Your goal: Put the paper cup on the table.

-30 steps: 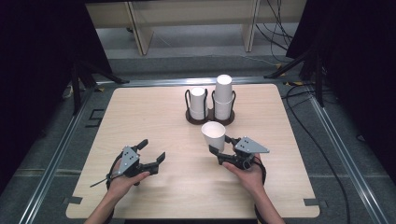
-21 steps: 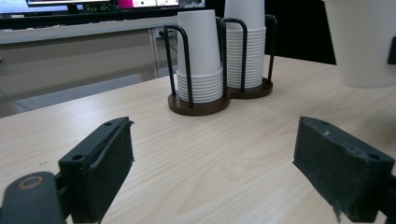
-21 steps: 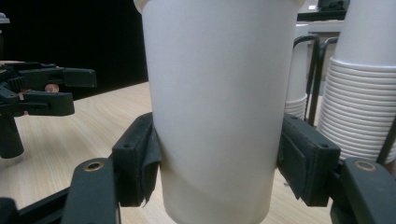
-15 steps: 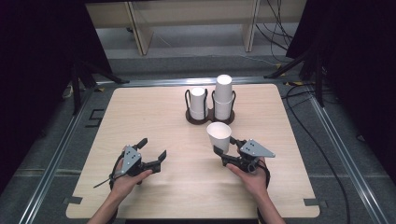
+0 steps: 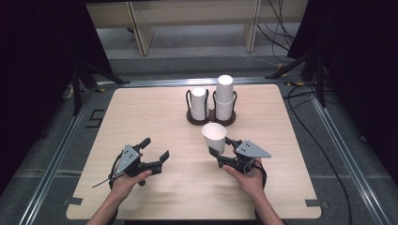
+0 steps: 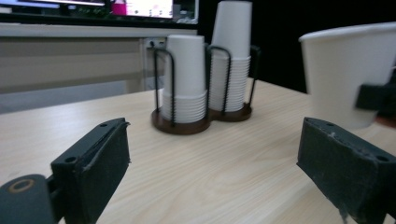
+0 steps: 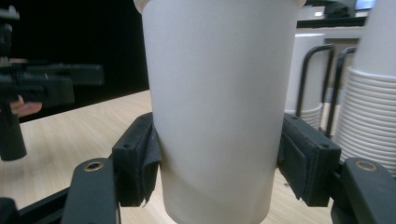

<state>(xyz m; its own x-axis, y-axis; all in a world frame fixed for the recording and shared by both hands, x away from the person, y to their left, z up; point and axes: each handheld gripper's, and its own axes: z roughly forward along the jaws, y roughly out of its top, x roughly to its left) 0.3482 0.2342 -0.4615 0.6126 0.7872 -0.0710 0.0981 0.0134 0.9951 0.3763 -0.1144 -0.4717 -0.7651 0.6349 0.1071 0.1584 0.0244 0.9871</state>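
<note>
A white paper cup (image 5: 213, 136) (image 7: 219, 107) stands upright with its mouth up, and my right gripper (image 5: 219, 149) (image 7: 219, 161) is shut on its lower half. It is just in front of a dark two-slot cup holder (image 5: 211, 117) that carries two stacks of upside-down white cups: a shorter left stack (image 5: 199, 103) (image 6: 185, 79) and a taller right stack (image 5: 224, 96) (image 6: 232, 56). My left gripper (image 5: 155, 149) (image 6: 215, 172) is open at the front left of the table, nothing between its jaws. The held cup (image 6: 348, 74) is at the right in the left gripper view.
The light wooden table (image 5: 141, 112) has bare room on its left half and along its right side. A metal frame (image 5: 56, 154) borders it, and cables (image 5: 300, 98) lie on the floor at the right. A shelf unit (image 5: 187, 18) stands behind the table.
My right gripper has carried the cup a little toward the near right, away from the holder. The left gripper has barely moved.
</note>
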